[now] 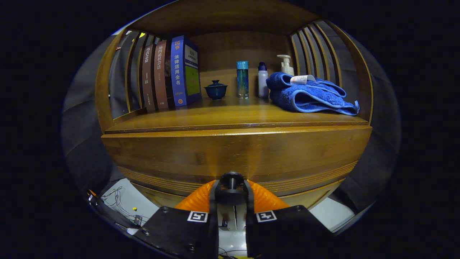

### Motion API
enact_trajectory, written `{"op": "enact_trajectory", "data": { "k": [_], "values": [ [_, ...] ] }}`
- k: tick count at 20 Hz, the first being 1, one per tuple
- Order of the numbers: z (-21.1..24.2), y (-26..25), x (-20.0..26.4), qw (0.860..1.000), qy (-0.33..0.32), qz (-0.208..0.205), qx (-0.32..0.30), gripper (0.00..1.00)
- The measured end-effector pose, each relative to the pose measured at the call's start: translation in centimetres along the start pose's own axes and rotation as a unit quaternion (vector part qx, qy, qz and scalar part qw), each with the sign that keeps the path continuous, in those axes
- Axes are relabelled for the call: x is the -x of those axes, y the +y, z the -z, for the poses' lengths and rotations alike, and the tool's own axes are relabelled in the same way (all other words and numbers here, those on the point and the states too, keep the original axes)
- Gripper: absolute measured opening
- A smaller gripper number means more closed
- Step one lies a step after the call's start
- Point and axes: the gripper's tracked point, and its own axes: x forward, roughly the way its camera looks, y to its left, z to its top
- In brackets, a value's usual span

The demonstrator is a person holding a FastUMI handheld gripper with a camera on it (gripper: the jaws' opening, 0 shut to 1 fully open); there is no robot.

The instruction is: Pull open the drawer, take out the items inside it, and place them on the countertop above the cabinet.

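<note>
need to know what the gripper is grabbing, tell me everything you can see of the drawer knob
The drawer knob is small, round and black, with a dull finish, on a short black stem that stands out from the brown wooden drawer front. It sits low on that front. The gripper is closed around it: the two orange fingers press on its stem from either side, just behind the round head. The drawer looks shut.

The blue book (185,72) reads 民事 and 法律适用全书 down its spine. Just left of it, the spine characters on the two brown books (154,77) are too blurred for me to trust. Below it, my gripper (231,187), closed on the drawer knob (231,177), bears square coded markers (197,216).
</note>
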Motion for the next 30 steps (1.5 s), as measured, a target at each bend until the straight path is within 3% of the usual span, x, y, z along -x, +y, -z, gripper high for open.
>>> {"op": "enact_trajectory", "data": {
  "k": [5,20,30],
  "values": [
    [0.7,0.1,1.5,1.000,0.020,-0.001,0.002,0.34],
    [6.7,1.1,14.8,0.995,0.095,-0.042,0.000,0.33],
    [9.8,0.5,18.9,0.990,0.134,-0.042,0.000,0.33]
  ]
}}
